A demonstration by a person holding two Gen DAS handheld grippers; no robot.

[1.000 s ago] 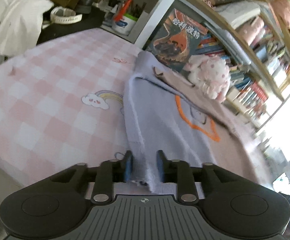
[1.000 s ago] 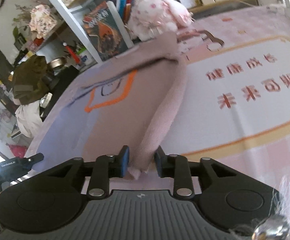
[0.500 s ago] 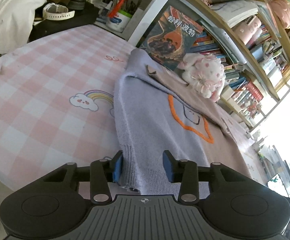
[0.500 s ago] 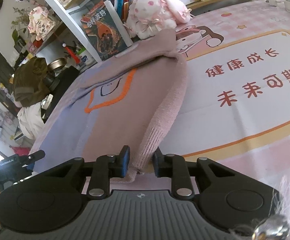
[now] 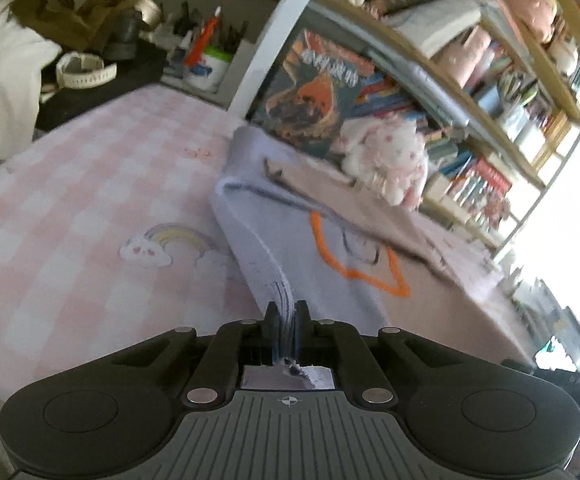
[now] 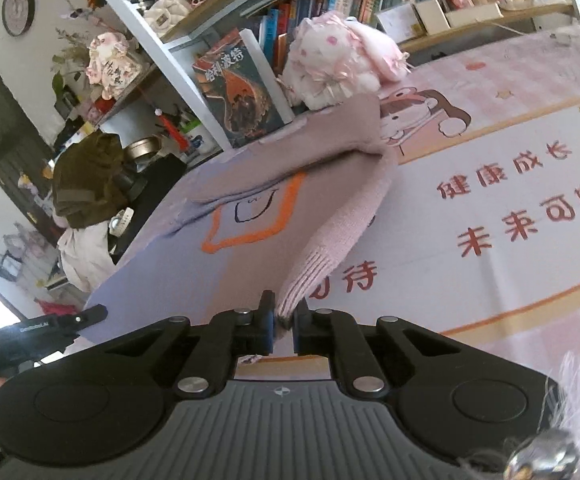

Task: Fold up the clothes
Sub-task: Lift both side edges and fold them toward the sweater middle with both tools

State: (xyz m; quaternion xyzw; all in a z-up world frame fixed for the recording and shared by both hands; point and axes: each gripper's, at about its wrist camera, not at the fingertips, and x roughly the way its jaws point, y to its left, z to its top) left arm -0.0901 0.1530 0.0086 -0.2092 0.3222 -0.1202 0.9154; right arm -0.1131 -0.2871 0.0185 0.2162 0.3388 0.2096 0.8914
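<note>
Your left gripper [image 5: 286, 320] has just clamped the ribbed lilac cuff [image 5: 284, 296]; your right gripper [image 6: 282, 320] has just pinched the ribbed pink cuff [image 6: 309, 276]. Ahead of both lies the soft lilac-and-pink knitted sweater with an orange outline [image 6: 250, 216], flat on the pink checked bedsheet [image 5: 70, 200]. Lift unevenly and the stretchy knit may slip out — or drag the body askew.
</note>
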